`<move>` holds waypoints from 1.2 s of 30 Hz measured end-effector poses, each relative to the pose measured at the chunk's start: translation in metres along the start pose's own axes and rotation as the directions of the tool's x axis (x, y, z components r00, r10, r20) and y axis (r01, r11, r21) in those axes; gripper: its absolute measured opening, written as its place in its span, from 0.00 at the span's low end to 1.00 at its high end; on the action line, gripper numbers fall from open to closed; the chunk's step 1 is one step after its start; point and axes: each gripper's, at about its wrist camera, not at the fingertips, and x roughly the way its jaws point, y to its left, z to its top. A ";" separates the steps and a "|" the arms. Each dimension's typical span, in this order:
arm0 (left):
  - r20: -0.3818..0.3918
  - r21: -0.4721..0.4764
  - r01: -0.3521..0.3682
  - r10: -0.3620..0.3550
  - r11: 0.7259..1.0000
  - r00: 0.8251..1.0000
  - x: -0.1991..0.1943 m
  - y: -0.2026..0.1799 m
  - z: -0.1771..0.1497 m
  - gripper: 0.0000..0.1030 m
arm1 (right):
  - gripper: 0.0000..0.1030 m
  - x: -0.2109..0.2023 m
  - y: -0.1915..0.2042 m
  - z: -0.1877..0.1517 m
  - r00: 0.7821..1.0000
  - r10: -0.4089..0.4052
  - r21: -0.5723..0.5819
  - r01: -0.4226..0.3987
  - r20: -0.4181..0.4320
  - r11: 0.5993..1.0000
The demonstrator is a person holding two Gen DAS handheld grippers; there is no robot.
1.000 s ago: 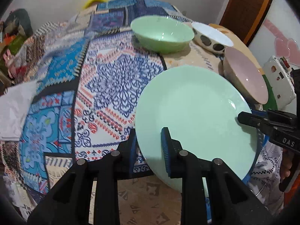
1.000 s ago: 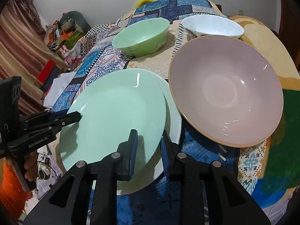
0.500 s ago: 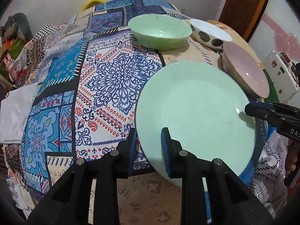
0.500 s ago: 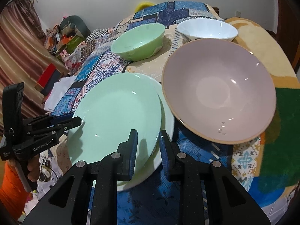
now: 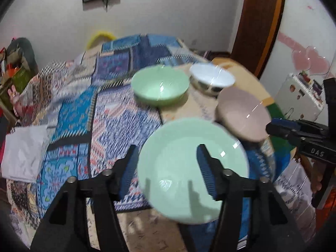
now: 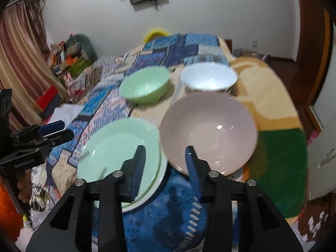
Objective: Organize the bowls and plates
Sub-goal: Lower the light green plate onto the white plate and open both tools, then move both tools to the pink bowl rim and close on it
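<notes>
A green plate (image 5: pixel 189 157) (image 6: pixel 117 149) lies on a white plate (image 6: pixel 155 189) at the near edge of the patterned cloth. My left gripper (image 5: pixel 168 168) is open above the green plate's left rim and holds nothing. My right gripper (image 6: pixel 166 163) is open above the gap between the plates and the large pink bowl (image 6: pixel 208 130) (image 5: pixel 243 115). A green bowl (image 5: pixel 160 85) (image 6: pixel 145 86) and a white bowl (image 5: pixel 212 79) (image 6: pixel 208 77) stand farther back. Each gripper shows at the edge of the other's view.
The patterned blue cloth (image 5: pixel 94 115) covers the surface and hangs over its near edge. A white paper (image 5: pixel 23 155) lies at the left. Clutter (image 6: pixel 69 61) is piled by the curtain at the far left. A wooden door frame (image 5: pixel 260 25) stands at the right.
Both grippers have opened and let go of the green plate, which now lies on the white plate. Both have pulled back and up, so the view is wider.
</notes>
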 end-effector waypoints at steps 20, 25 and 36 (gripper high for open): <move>-0.066 0.080 0.089 -0.084 0.993 0.994 0.103 -0.077 0.052 0.88 | 0.63 0.014 -0.077 0.002 0.988 -0.150 0.146 0.145 0.024 0.979; -0.137 0.074 0.109 -0.098 0.991 0.986 0.140 -0.087 0.053 0.64 | 0.63 0.025 -0.089 -0.006 0.992 -0.125 0.188 0.123 0.000 0.974; -0.215 0.030 0.163 -0.152 0.986 0.965 0.172 -0.089 0.051 0.24 | 0.27 0.042 -0.095 -0.016 0.997 -0.070 0.220 0.074 -0.023 0.973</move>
